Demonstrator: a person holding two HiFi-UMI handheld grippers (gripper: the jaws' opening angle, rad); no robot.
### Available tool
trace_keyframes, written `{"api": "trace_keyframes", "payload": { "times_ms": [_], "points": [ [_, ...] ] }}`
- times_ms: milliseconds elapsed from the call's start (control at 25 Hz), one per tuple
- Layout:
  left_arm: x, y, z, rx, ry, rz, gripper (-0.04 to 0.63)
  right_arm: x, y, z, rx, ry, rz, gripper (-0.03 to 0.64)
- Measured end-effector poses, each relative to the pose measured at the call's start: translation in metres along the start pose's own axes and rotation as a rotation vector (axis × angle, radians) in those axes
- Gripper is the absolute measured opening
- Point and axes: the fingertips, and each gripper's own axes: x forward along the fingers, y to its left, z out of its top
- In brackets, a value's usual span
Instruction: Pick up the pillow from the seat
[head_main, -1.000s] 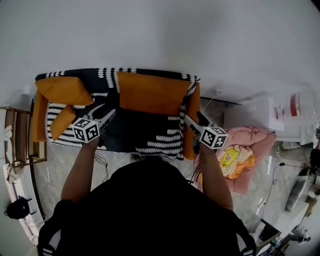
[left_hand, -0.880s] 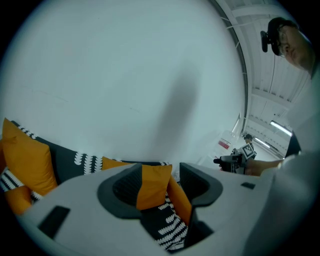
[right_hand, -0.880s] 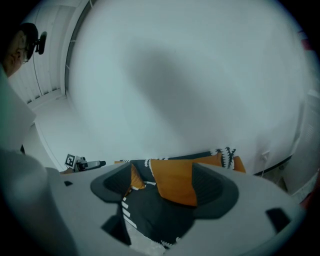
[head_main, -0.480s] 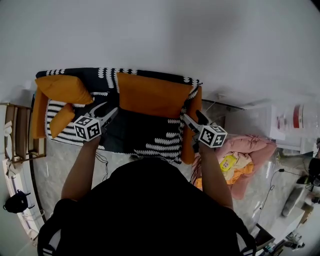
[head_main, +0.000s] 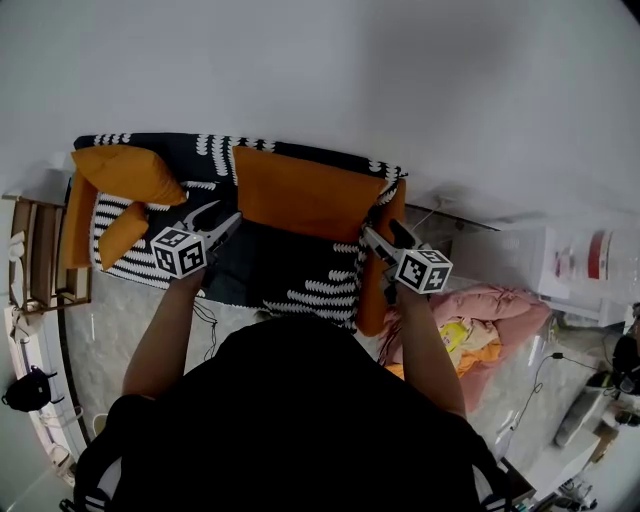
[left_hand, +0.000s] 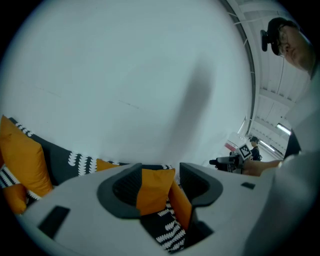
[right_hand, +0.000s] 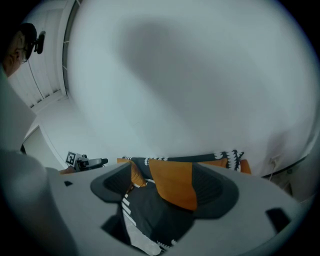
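A large orange pillow (head_main: 300, 190) leans on the back of a sofa (head_main: 285, 270) draped in a black-and-white throw. In the head view my left gripper (head_main: 220, 213) hovers over the seat just left of the pillow's lower corner, jaws apart and empty. My right gripper (head_main: 382, 232) hangs by the pillow's lower right corner at the orange armrest, also open and empty. The left gripper view shows the pillow (left_hand: 152, 192) beyond the open left gripper (left_hand: 159, 187). In the right gripper view the pillow (right_hand: 172, 182) lies past the open right gripper (right_hand: 162, 192).
Two smaller orange cushions (head_main: 125, 172) (head_main: 122, 235) sit at the sofa's left end. A wooden rack (head_main: 35, 270) stands left of the sofa. A pink heap of cloth (head_main: 500, 315) and plastic containers (head_main: 590, 255) lie on the floor to the right. A white wall rises behind the sofa.
Both grippers have drifted a little toward the sofa back and the big pillow. Their jaws are as far apart as before.
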Motion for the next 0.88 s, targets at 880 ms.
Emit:
{"api": "trace_keyframes", "payload": {
  "times_ms": [880],
  "points": [
    [0.023,0.035,0.005,-0.021,0.034,0.038,0.239,0.025,-0.035,-0.001,0.039,0.042,-0.028,0.371]
  ]
}}
